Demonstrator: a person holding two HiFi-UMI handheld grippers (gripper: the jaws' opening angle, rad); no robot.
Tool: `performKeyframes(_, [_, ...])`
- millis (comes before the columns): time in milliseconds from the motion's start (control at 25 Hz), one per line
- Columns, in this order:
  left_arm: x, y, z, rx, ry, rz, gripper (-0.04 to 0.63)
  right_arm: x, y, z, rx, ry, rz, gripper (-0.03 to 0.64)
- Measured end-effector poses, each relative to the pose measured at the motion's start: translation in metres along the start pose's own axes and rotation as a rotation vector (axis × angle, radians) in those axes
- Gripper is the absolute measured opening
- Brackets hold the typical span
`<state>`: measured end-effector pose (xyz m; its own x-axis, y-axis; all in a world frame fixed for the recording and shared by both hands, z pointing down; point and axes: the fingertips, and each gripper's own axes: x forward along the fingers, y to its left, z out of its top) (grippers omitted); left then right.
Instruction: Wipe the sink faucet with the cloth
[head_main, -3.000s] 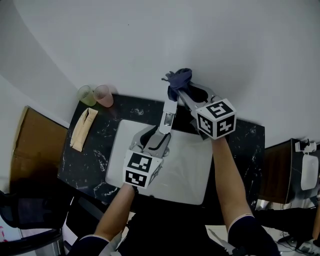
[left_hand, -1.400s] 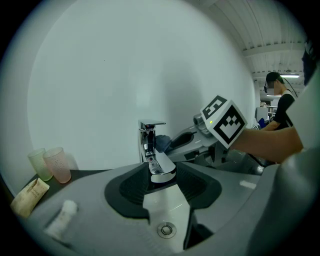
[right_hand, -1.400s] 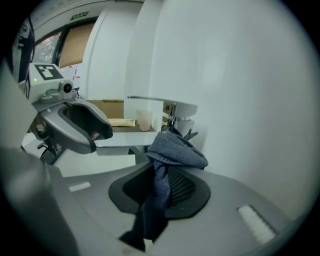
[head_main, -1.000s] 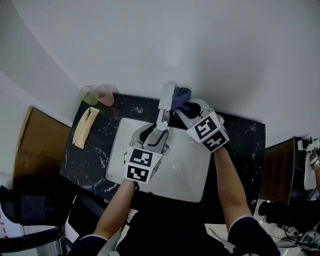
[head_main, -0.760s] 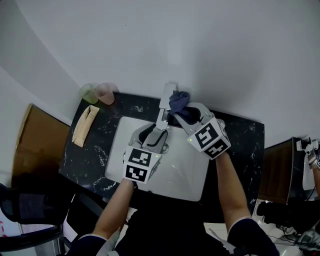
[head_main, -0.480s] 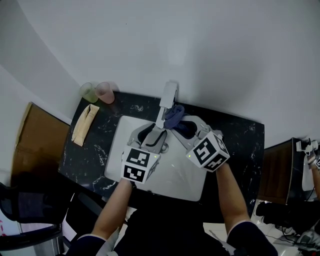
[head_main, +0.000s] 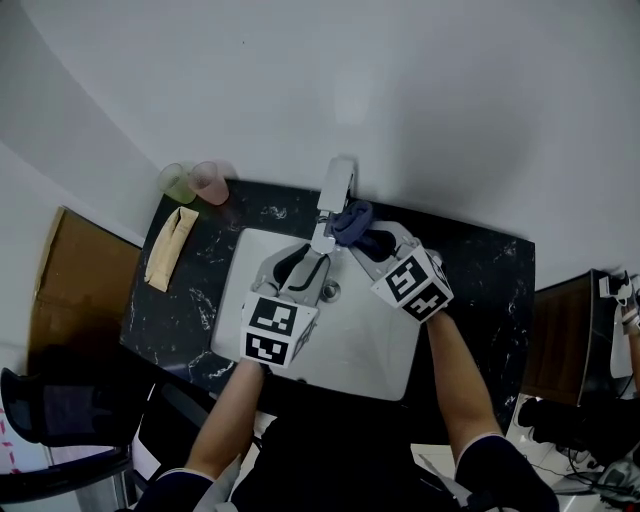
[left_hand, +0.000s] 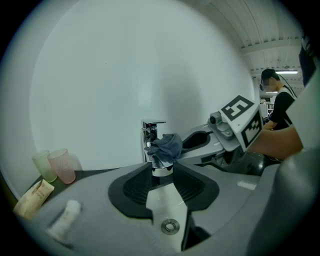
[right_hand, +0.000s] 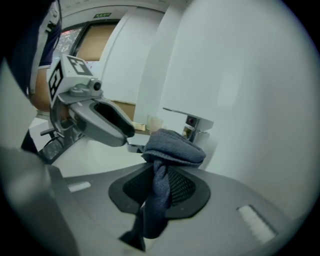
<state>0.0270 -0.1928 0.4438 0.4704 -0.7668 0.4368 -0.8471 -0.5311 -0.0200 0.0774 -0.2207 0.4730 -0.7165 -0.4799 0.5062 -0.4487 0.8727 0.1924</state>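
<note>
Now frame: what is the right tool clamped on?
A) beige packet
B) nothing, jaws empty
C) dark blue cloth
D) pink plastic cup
C: in the right gripper view the right tool is shut on the dark blue cloth. The cloth bunches above the jaws and hangs down between them, right by the chrome sink faucet.

The cloth (head_main: 350, 218) is dark blue-grey. The faucet (head_main: 331, 203) is shiny silver, with a small red dot on its handle. The sink (head_main: 370, 350) is white. The bench (head_main: 190, 295) is black with thin white veins. The green cup (head_main: 176, 185) and the pink cup (head_main: 210, 184) are pale. The left gripper (head_main: 316, 262) and the right gripper (head_main: 362, 240) are grey, each with a white cube of black squares.
</note>
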Motion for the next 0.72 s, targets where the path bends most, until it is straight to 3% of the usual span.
performKeyframes(240, [0.001,0.000,-0.001,0.012,0.007,0.010,0.133,0.015,-0.047,0.002,0.051,0.011,-0.081,0.075])
performKeyframes(520, [0.001,0.001,0.000,0.012,0.005,0.021,0.133,-0.002,-0.063,0.028,0.009,-0.044,-0.151,0.075])
performKeyframes(640, [0.001,0.001,-0.001,0.010,0.006,0.020,0.133,-0.007,-0.057,0.035,-0.034,-0.051,-0.148,0.075])
performKeyframes(720, [0.002,0.001,-0.001,0.011,0.006,0.019,0.133,-0.008,-0.043,0.037,-0.061,-0.039,-0.101,0.075])
